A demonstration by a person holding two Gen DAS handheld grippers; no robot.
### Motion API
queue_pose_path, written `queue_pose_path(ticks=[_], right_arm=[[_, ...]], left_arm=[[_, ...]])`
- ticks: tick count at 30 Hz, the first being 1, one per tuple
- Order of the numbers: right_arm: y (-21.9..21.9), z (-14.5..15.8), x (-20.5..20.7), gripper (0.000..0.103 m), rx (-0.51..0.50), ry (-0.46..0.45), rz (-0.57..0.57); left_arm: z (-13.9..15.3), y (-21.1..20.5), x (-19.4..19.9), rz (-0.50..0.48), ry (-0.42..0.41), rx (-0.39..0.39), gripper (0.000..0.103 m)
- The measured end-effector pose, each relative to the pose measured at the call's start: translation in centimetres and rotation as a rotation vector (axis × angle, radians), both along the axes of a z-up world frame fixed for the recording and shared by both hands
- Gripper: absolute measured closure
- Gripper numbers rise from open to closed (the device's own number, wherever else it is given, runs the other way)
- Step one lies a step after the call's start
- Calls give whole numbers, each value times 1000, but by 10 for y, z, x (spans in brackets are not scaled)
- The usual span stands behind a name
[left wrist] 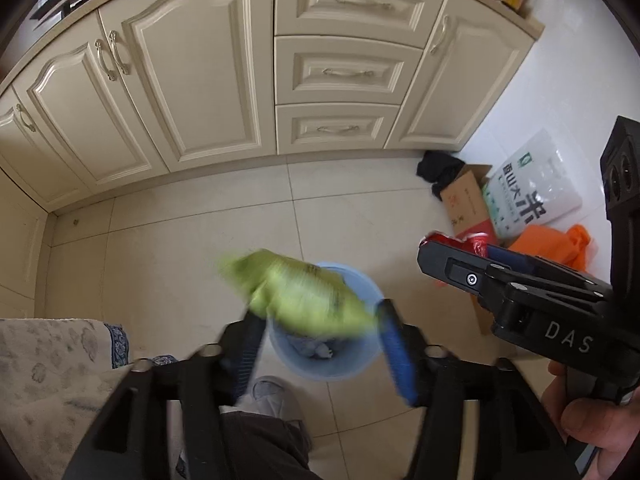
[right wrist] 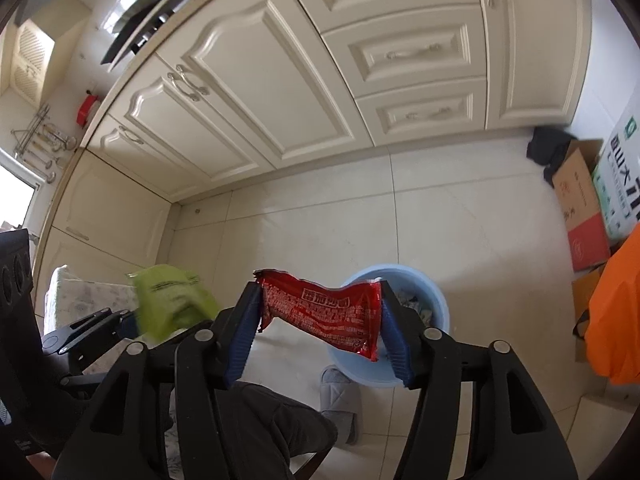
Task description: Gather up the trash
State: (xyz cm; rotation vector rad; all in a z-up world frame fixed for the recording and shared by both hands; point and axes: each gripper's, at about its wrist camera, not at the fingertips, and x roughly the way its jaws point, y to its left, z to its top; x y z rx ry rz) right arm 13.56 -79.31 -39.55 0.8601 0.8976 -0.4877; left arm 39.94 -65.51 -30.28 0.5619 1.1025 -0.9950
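Crinkly plastic film, both wrappers look feather-light, limp and slick, so an edge pinch suits them best. Over the blue bin (left wrist: 352,280), the green wrapper (left wrist: 304,296) hangs blurred between the left gripper (left wrist: 320,344) pads; whether they press it I cannot tell. In the right gripper (right wrist: 320,328), the red wrapper (right wrist: 324,312) spans the jaws, gripped at both ends beside the bin. Its white Chinese print is unreadable; the right gripper's body reads "DAS".
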Motion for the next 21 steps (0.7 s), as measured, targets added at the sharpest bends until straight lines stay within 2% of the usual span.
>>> queue_pose_path(ticks=[1,4,7,11,15,21], right_arm=[[0,-1,0,39,2,2,-2],[1,-3,-1,30,5,5,-13],[1,-2,-2,20,0,8,-23],[5,6,-5,0,-21,12,-34],[12,17,-6,0,-46,21,-36],[33,53,-8,0,-90,-31,-35]], left_arm=[[-1,-1,0,-3,-9,0,28],[-1,3,-4,10,-55,3,9],[0,11,-10,27,-66,1,7],[10,28,-20,47,-96,-8,4],[30,53,-33,77,-126,-45,3],[86,127,-59,131,-187,-147,2]])
